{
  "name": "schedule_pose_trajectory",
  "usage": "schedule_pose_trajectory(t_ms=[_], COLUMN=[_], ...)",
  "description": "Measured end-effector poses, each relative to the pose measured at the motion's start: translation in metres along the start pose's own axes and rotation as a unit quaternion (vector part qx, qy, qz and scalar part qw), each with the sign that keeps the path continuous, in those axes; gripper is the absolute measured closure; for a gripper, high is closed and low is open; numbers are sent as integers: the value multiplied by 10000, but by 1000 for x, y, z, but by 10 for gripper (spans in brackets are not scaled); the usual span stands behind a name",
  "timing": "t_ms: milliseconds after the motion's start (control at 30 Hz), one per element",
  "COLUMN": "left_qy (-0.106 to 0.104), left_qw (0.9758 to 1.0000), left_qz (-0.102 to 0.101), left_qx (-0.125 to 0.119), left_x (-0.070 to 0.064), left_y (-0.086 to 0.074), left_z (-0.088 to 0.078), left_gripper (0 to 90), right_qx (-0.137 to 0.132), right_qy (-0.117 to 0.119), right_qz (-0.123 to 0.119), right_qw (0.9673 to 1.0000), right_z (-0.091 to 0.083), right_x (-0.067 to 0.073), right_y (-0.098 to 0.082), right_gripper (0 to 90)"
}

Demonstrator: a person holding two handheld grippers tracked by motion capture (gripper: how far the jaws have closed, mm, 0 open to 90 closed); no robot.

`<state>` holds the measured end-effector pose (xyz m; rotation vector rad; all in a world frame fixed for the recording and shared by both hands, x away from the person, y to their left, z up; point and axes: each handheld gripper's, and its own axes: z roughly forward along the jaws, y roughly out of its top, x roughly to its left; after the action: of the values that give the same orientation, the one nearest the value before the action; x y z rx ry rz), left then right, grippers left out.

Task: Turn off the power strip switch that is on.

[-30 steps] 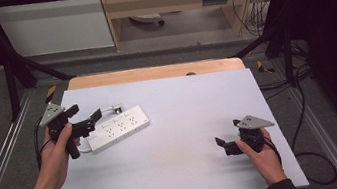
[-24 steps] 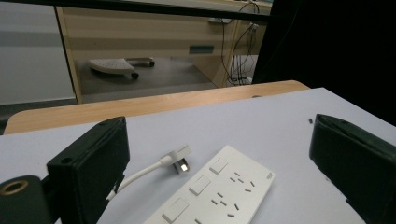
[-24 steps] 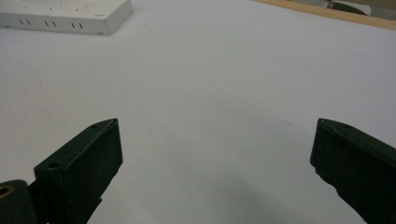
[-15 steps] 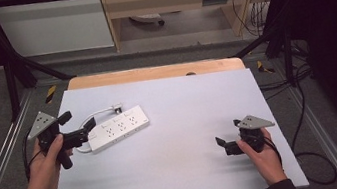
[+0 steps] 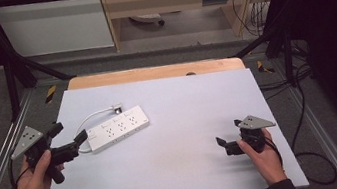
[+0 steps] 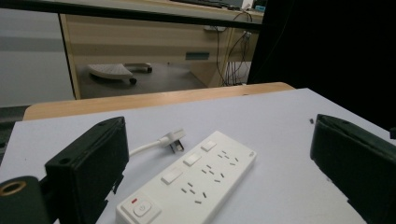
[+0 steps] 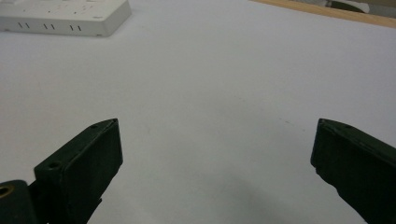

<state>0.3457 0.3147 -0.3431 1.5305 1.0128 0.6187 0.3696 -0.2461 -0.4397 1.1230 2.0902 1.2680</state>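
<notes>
A white power strip (image 5: 117,128) lies flat on the left half of the pale table (image 5: 183,107), its cord looping to a plug (image 5: 118,107) behind it. My left gripper (image 5: 67,133) is open just off the strip's left end, holding nothing. The left gripper view has the strip (image 6: 191,179) and plug (image 6: 173,140) between the spread jaws, with the strip's switch end nearest. My right gripper (image 5: 229,133) rests open near the table's right front, over bare surface. The strip's long side (image 7: 60,16) sits far off in the right gripper view.
A wooden edge (image 5: 153,72) runs along the table's far side. Metal frame rails (image 5: 311,118) flank the table on both sides. Cables (image 5: 312,154) trail on the floor at the right. A desk and a white cabinet (image 5: 55,25) stand beyond the table.
My left gripper has drawn back to the left, away from the strip's end. The strip and the right gripper have stayed put.
</notes>
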Motion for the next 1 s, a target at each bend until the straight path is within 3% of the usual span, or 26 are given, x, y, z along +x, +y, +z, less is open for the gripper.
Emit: schedule_pose_trajectory(t_ms=[467,767,1000], left_qy=[-110,-314,-451], left_qw=[9994,9975,9959], left_qz=[166,363,308], left_qx=[285,521,715], left_x=[-14,-30,-40], left_y=[-34,-51,-69], left_z=[-22,-18,-10], left_gripper=[42,42,43], right_qx=[-34,-33,-12], right_qy=[-36,-31,-12], right_qz=[36,37,27], right_qw=[10000,10000,10000], right_z=[-1,-1,-2], right_x=[-1,-1,-1], right_y=[0,0,0], right_gripper=[26,26,24])
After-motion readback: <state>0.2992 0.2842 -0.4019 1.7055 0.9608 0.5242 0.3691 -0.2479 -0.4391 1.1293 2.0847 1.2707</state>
